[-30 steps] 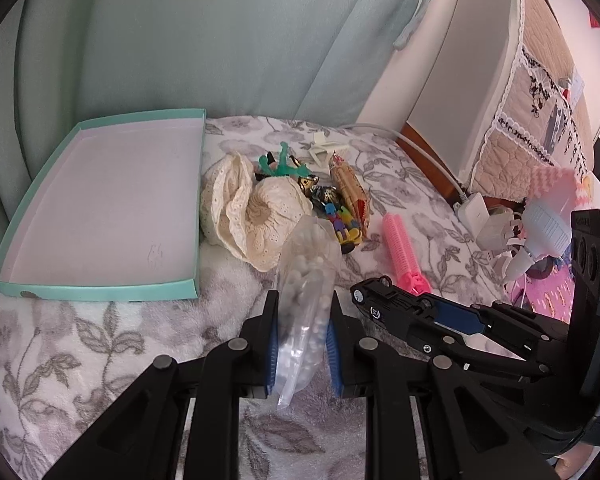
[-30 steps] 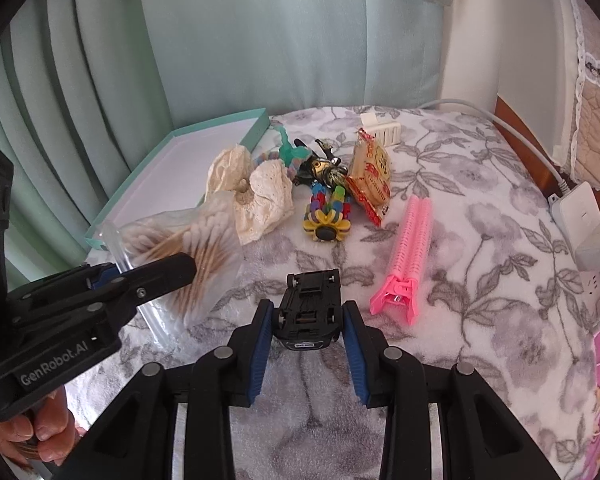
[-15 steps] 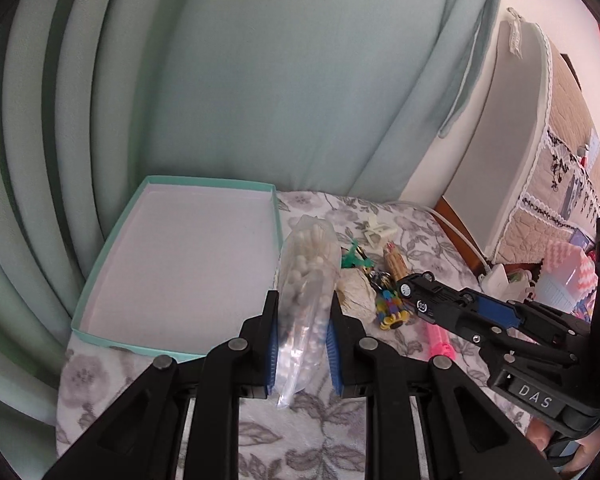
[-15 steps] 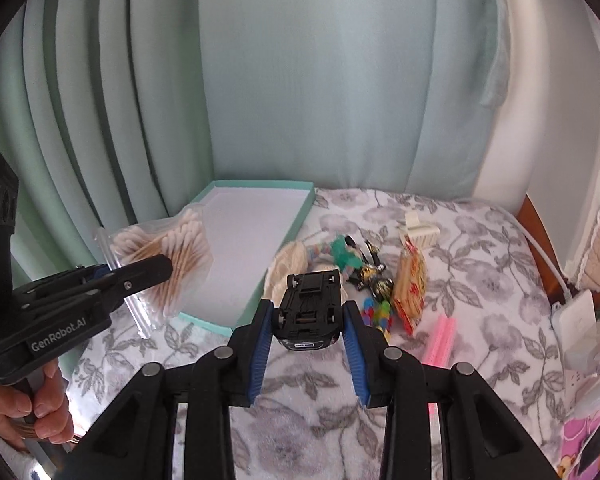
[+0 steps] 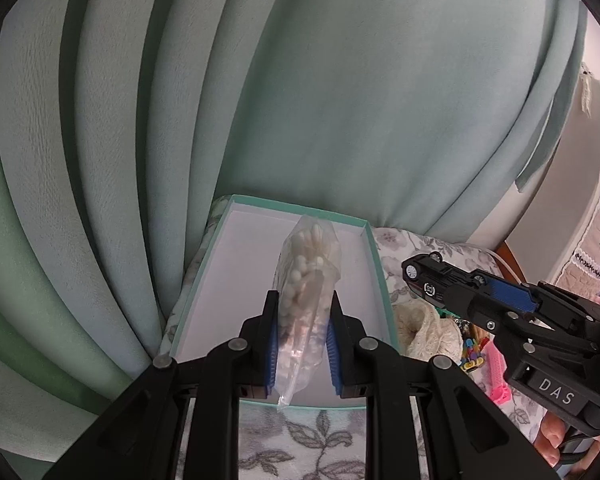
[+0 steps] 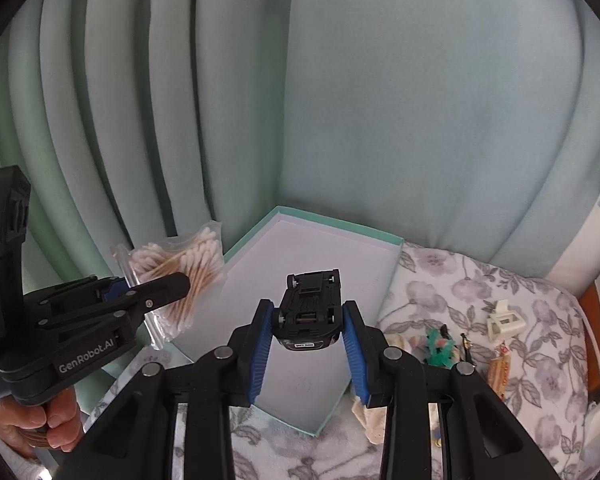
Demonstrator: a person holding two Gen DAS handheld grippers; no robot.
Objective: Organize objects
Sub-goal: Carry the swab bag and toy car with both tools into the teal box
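Here both loads are in the air over the teal box (image 6: 396, 249), which lies on the floral bed cover (image 6: 480, 292) at its far left corner, hard against the curtain (image 6: 380, 100). The step in hand looks like the carry-and-place stage of the sorting: two things lifted out of the clutter and brought above the box's bare white floor, neither one set down yet.

The left tongs (image 5: 300, 340) are narrow, their blue pads pinching a clear bag of cotton swabs (image 5: 310, 264) near its lower end, so the fuller part stands up beyond the fingers over the middle of the box. The right tongs (image 6: 306, 340) are closed on a black toy car (image 6: 310, 300), held by its flanks with the underside and wheels facing the camera, above the box's near half.

The rest of the clutter, a lace cloth (image 5: 424, 320), a pink clip (image 5: 496, 372), a white clip (image 6: 505, 320) and a snack packet (image 6: 500, 368), lies on the bed cover to the right of the box.

Next, I judge, each hand needs to sink until its load is near the box floor, the two kept apart, then ease the fingers off. The floppy bag may slump toward the rim, and the car may roll once freed.
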